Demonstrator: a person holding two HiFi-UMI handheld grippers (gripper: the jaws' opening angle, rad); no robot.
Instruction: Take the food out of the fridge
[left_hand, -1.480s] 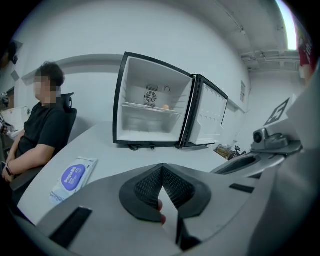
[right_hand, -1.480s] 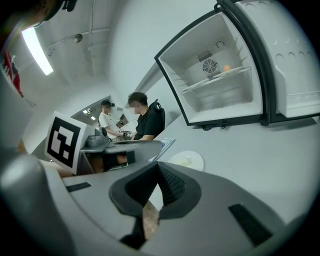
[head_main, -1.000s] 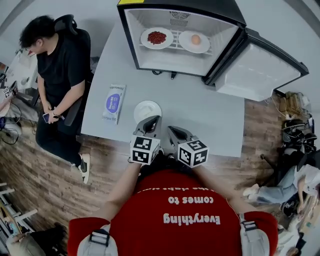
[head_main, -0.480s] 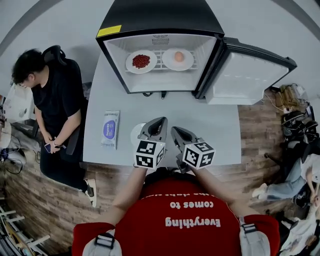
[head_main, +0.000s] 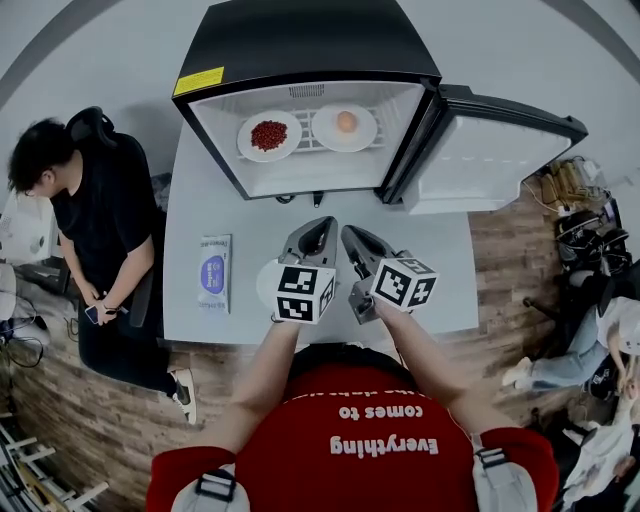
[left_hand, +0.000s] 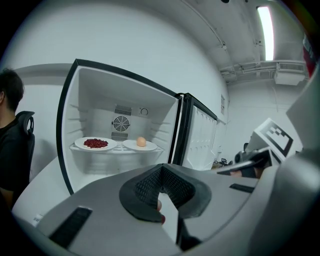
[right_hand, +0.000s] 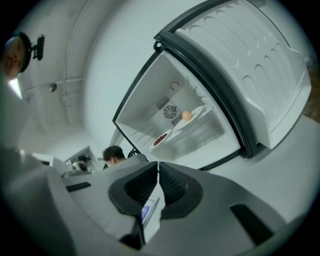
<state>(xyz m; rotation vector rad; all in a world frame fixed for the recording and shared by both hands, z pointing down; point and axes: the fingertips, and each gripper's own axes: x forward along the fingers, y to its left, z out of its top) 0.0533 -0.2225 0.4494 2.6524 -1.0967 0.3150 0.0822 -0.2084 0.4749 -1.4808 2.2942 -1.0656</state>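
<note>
Jaws together and empty, the left gripper (head_main: 320, 228) and right gripper (head_main: 352, 238) have lifted nearer the open mini fridge (head_main: 300, 45).

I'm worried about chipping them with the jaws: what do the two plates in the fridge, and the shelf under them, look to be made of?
Plate of red food and plate with the egg-like item: plain white, smooth, thin raised rims; probably glazed ceramic, though melamine would look alike. Shelf: white parallel bars between the plates suggest coated wire.
</note>
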